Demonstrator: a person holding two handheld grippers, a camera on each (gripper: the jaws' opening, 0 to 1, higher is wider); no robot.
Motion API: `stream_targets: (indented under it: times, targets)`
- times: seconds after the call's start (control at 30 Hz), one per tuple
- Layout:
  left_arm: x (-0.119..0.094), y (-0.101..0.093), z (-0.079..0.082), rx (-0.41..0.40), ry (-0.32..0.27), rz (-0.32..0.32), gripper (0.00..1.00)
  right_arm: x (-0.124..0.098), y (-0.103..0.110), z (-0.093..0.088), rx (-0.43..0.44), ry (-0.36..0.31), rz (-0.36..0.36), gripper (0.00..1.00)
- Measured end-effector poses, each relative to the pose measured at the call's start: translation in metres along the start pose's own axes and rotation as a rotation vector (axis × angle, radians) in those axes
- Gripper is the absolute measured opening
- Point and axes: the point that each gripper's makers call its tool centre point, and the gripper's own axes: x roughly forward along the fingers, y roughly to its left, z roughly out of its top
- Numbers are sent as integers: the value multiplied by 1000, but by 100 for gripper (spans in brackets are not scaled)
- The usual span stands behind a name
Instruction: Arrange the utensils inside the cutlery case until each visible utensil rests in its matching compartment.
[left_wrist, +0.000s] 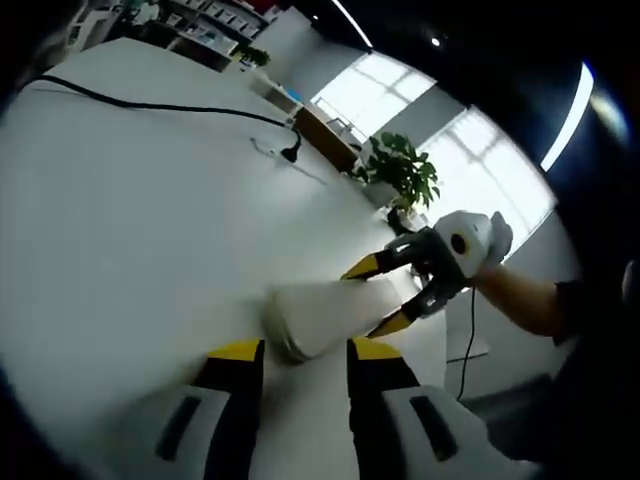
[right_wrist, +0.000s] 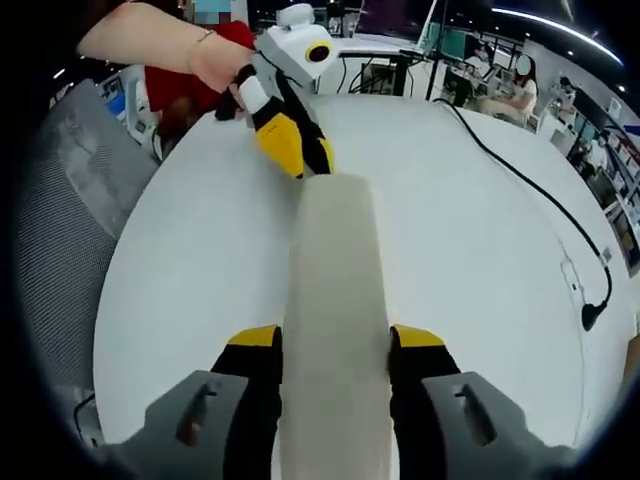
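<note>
Here's the cutlery case (right_wrist: 335, 300), a long, pale, closed box lying on the white round table (right_wrist: 480, 260), with a gripper at each end. In the right gripper view, the right gripper (right_wrist: 335, 345) straddles the near end of the case, its yellow-tipped jaws pressed against both long sides, so it is clamped on the box. At the far end, the left gripper (right_wrist: 295, 150) meets the case's tip, with a person's hand (right_wrist: 215, 65) behind it. Flip to the left gripper view: the left gripper (left_wrist: 305, 350) has its jaws spread, and the rounded end of the case sits just ahead of them; contact is unclear. A black cable (right_wrist: 530, 190) trails across the table beyond, well right of the case.
</note>
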Motion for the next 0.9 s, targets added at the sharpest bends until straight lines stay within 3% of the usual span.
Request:
stream_targets:
  times: [0.07,0.13,0.23,0.27,0.3,0.33,0.37,0.4,0.43,0.47,0.5,0.63,0.67,0.77,0.8,0.9]
  targets:
    - [-3,0,1,2,-5,4,35,-11,3,2,71,-31,-2,56]
    - [-7,1,4,6,-13,11,36,-32,4,6,127,-90,-9,55]
    - [-16,1,11,19,-35,26,35,-75,-15,5,227,-195,-136,48]
    - [-18,0,14,34,-43,39,30,-87,-23,1,265,-220,-185,37]
    - [-25,6,23,102,-57,108,21,-105,-32,-8,301,-236,-255,26]
    - [-27,5,29,173,-61,133,11,-115,-37,-14,287,-237,-297,16]
    - [-27,2,33,202,-50,161,7,-126,-41,-21,262,-230,-367,6]
    - [-25,-4,37,225,-46,164,4,-129,-41,-28,277,-205,-386,0]
    - [-21,-12,37,230,-35,144,1,-126,-31,-36,319,-175,-365,0]
    - [-17,-18,39,218,-31,140,1,-121,-25,-35,318,-187,-330,0]
    - [-10,-25,40,234,-10,136,1,-113,-14,-44,367,-137,-303,0]
    - [7,-36,34,335,102,152,1,-92,8,-59,334,-30,-262,0]
    - [10,-37,32,359,118,150,1,-89,9,-57,333,-35,-261,0]
    - [11,-23,22,427,222,252,1,-80,14,-57,337,-7,-236,0]
    - [12,-20,19,462,243,256,1,-79,13,-57,336,9,-240,0]
    - [11,-14,6,456,318,281,1,-75,13,-55,321,39,-226,0]
